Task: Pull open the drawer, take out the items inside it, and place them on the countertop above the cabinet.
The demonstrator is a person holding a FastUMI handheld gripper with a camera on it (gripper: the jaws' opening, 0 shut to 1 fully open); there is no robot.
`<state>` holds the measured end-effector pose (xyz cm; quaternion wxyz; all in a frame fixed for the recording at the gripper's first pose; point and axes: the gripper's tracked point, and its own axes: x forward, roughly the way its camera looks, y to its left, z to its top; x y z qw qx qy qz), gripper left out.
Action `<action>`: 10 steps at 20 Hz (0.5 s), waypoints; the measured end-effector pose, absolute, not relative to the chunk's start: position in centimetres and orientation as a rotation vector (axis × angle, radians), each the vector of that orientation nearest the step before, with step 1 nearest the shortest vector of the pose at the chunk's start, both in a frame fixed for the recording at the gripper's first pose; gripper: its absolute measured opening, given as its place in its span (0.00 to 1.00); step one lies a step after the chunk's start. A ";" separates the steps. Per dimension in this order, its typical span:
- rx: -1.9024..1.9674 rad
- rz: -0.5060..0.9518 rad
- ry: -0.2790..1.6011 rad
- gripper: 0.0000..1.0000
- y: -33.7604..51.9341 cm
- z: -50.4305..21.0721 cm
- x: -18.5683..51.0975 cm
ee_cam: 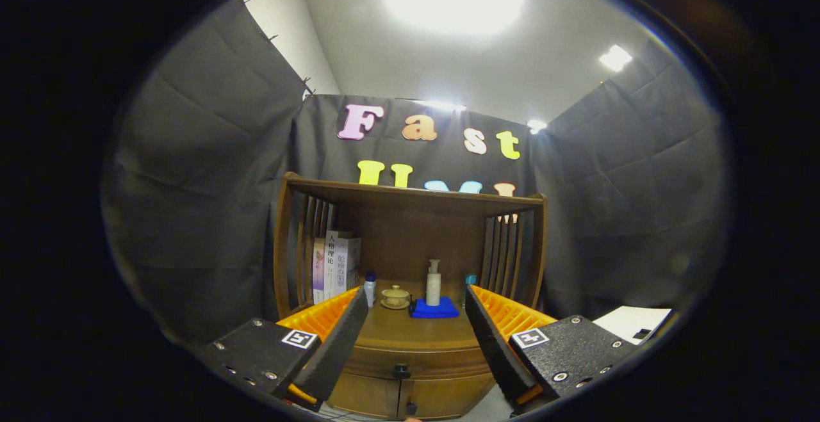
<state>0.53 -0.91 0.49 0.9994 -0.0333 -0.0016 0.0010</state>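
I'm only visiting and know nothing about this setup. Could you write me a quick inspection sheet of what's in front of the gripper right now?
Surface: wooden countertop, bare at its front.
Job's things: drawer shut, its knob between and below the fingers; contents hidden.
Clutter: books, small bottle, lidded cup, pump bottle on a blue cloth.
Grippers: gripper open, holding nothing, short of the cabinet.
Cables: nothing seen.
Surroundings: black cloth walls, ceiling lights, a white sheet beyond the right finger.
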 end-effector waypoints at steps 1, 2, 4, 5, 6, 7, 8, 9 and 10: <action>-0.068 0.007 0.011 0.94 -0.9 -0.1 0.6; -0.070 0.008 0.025 0.94 -1.0 -0.4 0.7; -0.052 0.014 0.030 0.95 -1.1 -0.3 0.8; -0.037 0.019 0.036 0.95 -1.1 -0.6 0.9; -0.021 0.023 0.045 0.95 -1.1 -1.0 1.0; -0.006 0.027 0.055 0.95 -1.2 -1.4 1.1; 0.008 0.031 0.063 0.95 -1.3 -1.7 1.4; 0.019 0.032 0.074 0.94 -1.5 -2.1 1.6; 0.025 0.035 0.084 0.95 -1.7 -2.5 1.9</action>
